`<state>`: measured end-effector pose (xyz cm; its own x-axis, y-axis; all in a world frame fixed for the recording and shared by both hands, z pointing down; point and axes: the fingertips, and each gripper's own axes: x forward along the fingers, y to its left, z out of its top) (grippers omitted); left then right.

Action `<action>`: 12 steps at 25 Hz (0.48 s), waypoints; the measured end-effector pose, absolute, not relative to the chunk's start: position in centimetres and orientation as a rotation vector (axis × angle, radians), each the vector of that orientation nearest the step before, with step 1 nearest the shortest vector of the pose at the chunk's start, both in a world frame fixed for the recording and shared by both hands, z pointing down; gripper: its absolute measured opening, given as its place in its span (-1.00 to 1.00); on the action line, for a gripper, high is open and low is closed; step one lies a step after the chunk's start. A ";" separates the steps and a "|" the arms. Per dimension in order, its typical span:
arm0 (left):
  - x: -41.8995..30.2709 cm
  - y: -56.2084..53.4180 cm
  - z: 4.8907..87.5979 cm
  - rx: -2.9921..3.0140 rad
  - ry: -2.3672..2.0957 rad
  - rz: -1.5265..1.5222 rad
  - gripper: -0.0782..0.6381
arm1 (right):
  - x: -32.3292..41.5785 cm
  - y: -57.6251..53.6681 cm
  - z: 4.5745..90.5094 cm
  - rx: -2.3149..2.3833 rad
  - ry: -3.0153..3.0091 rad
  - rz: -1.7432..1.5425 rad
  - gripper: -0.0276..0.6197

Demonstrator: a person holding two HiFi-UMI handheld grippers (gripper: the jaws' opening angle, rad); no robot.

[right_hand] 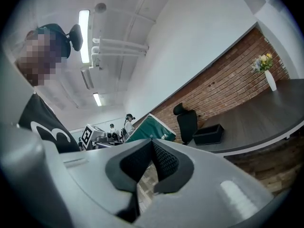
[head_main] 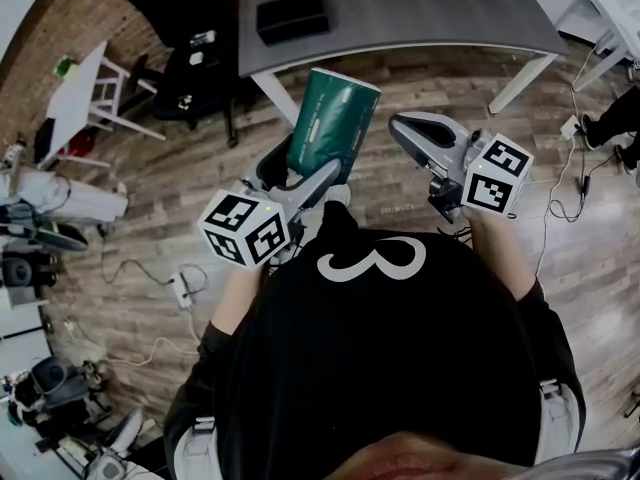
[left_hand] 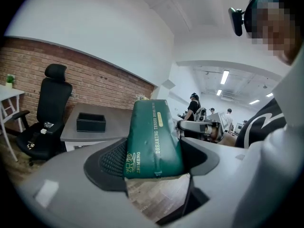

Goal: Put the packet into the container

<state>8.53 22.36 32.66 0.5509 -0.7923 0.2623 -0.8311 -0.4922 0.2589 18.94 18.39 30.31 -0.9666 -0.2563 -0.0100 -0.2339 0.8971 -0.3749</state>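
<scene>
Left gripper (head_main: 305, 176) jaws held packet (head_main: 330, 118) upright, ready for container (head_main: 292, 15) near desk's (head_main: 430, 8) left edge; right gripper (head_main: 412, 133) jaws closed, empty.

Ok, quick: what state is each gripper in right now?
Left gripper: closed on the packet.
Right gripper: closed, holding nothing.

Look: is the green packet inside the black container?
No, the left gripper holds the packet, apart from the container on the table.
</scene>
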 end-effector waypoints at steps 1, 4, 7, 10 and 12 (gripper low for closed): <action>8.6 22.3 32.9 2.439 -1.329 0.154 0.25 | 19.0 18.3 30.5 -0.390 2.999 -0.579 -0.91; 7.3 20.8 33.3 2.433 -1.327 0.147 0.25 | 18.2 16.6 30.8 -0.405 2.987 -0.592 -0.91; 4.6 17.4 33.2 2.419 -1.327 0.143 0.25 | 15.9 13.2 30.9 -0.410 2.980 -0.630 -0.91; 2.5 14.3 33.4 2.417 -1.309 0.147 0.25 | 13.9 10.3 31.2 -0.426 2.971 -0.658 -0.91; 0.8 12.0 32.9 2.417 -1.294 0.147 0.25 | 12.2 8.1 30.7 -0.442 2.970 -0.669 -0.91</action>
